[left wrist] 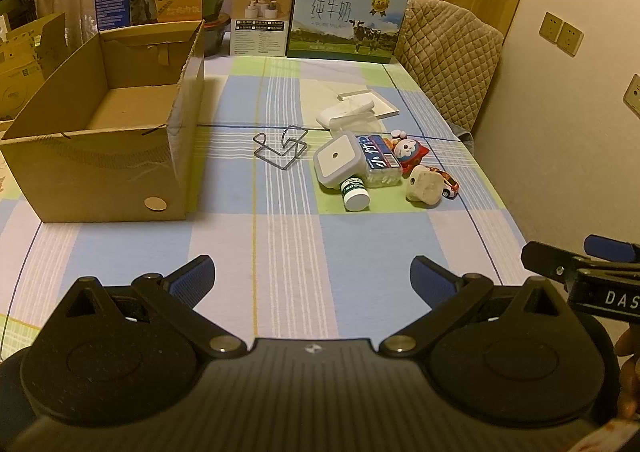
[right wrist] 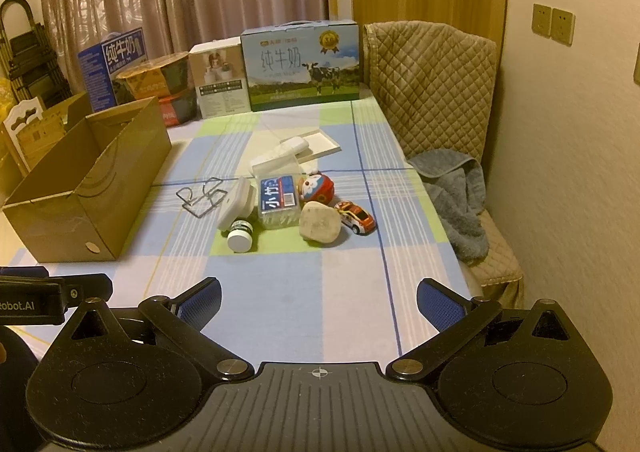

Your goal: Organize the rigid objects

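While your left gripper point(left wrist: 312, 272) and right gripper point(right wrist: 319, 294) hover spread wide and empty, the small rigid items cluster right of the open brown cardboard box point(left wrist: 120, 123).

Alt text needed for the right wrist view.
The open right gripper hovers empty above a checked tablecloth; ahead lies a cluster of small items, including a toy car, and an open cardboard box stands left.

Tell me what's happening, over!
Left hand-held gripper and right hand-held gripper open, holding nothing. Small items piled mid-table; open brown cardboard box looks empty. Bent grey wire stand lies between pile and box.
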The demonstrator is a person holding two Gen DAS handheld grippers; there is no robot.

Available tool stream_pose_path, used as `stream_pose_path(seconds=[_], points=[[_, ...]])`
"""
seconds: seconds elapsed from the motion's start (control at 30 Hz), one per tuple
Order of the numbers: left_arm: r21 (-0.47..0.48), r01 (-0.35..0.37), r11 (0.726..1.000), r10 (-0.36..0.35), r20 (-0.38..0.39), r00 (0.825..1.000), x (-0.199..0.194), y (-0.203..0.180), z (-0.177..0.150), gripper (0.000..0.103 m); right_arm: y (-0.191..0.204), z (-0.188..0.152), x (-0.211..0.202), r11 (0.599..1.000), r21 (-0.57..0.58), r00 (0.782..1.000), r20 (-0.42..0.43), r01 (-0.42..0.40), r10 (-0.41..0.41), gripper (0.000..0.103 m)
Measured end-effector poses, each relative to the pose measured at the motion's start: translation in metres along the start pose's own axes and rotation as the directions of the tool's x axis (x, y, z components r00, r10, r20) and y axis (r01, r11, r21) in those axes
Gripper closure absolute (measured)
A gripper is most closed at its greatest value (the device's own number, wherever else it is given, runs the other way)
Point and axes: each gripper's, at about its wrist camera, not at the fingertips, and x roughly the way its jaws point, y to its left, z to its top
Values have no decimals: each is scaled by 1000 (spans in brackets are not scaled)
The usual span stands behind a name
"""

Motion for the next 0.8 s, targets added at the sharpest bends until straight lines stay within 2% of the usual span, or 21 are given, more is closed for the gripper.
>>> stream_pose_path(seconds=[0.8], points=[[9, 12, 1000, -12, -1, 1000, 3, -3, 2, 1, -3, -1, 3, 1000, 4, 1000, -3, 3, -3, 2]])
